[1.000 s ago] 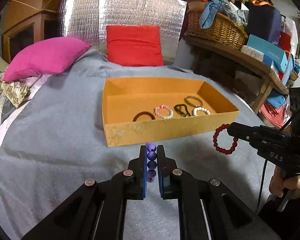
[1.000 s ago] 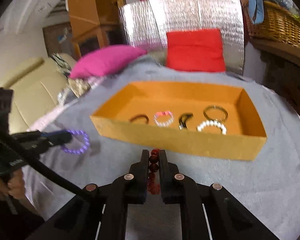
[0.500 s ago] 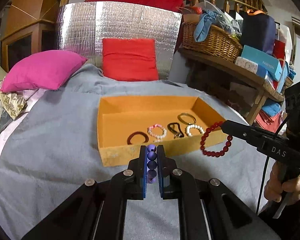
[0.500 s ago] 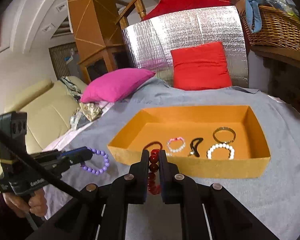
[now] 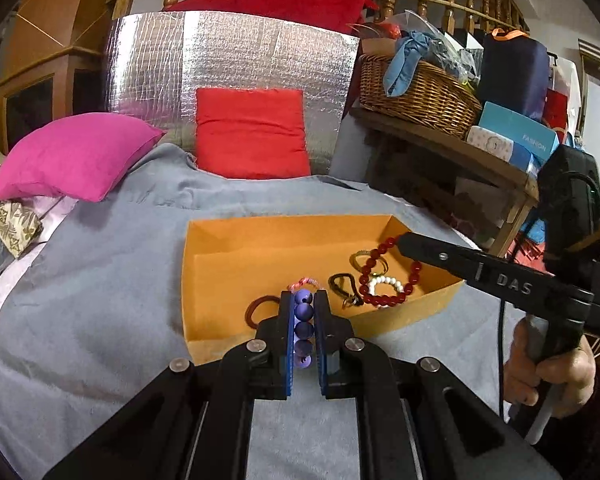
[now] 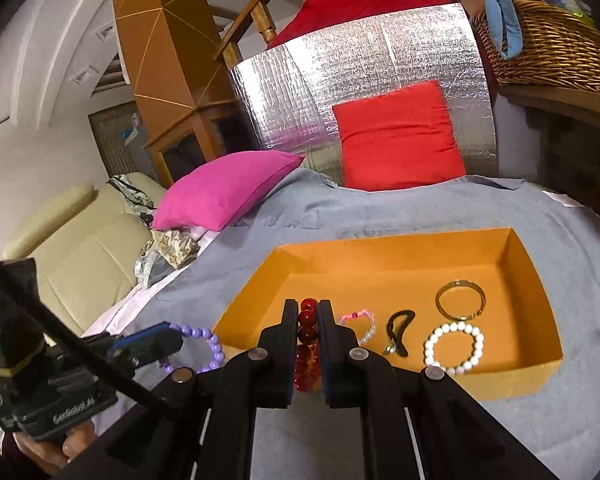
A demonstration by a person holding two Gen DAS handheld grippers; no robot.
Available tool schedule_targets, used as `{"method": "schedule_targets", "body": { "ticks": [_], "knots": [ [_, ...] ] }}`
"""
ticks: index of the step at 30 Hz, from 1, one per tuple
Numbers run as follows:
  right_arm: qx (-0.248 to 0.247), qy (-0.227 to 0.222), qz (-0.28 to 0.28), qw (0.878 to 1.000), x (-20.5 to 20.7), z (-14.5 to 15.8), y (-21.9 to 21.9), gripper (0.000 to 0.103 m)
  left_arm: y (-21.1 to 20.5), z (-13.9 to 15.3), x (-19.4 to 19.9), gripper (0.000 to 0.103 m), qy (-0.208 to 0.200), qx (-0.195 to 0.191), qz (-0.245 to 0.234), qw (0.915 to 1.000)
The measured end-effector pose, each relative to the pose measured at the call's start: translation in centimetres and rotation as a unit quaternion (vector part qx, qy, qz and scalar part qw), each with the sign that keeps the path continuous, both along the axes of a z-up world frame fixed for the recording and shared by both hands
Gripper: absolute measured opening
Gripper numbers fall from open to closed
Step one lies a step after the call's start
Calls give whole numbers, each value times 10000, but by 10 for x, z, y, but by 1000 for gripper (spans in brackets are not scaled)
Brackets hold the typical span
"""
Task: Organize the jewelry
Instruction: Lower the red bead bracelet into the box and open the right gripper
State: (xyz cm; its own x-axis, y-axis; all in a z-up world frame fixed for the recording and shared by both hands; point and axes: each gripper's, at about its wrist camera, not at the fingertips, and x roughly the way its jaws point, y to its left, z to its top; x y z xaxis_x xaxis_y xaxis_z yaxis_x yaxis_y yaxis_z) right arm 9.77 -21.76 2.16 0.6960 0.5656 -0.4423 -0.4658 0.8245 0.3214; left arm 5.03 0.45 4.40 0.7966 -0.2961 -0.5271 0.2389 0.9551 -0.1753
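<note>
An orange tray (image 5: 228,264) (image 6: 380,264) lies on the grey cloth and holds a dark red ring (image 5: 256,308), a pink bead bracelet (image 6: 362,322), a black clasp (image 6: 398,330), a white bead bracelet (image 6: 454,346) and a gold bangle (image 6: 460,300). My left gripper (image 5: 303,300) is shut on a purple bead bracelet (image 5: 303,320), just above the tray's near wall; it also shows in the right wrist view (image 6: 202,346). My right gripper (image 6: 309,306) is shut on a red bead bracelet (image 6: 308,336), which hangs over the tray's right part in the left wrist view (image 5: 384,276).
A pink cushion (image 5: 72,156) and a red cushion (image 5: 252,132) lie at the back before a silver foil panel (image 5: 228,64). A wooden shelf with a wicker basket (image 5: 416,92) and boxes stands right. A cream sofa (image 6: 72,248) stands left.
Both grippers have risen and moved forward toward the tray with their bracelets. The red bracelet has moved from beside the tray's right corner to above its right part.
</note>
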Motion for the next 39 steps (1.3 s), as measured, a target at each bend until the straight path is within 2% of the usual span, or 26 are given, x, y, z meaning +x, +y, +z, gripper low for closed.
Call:
{"method": "schedule_targets", "body": {
  "ticks": [5,16,26,39],
  "knots": [
    [11,51,-51,10000,23,2,6,10,0,0,25,10,104,-50,137,9998],
    [-179,623,-264,9975,101,-11,21,10,-3,-15,97,10,632,-68,247,9977],
    [-311,1014,-328,9938,145,-25,36,10,-1,-35,121,10,936,-91,334,9950],
    [-352,1285,-293,9906,165,-39,55,10,1,-60,139,10,1376,77,523,9891]
  ]
}}
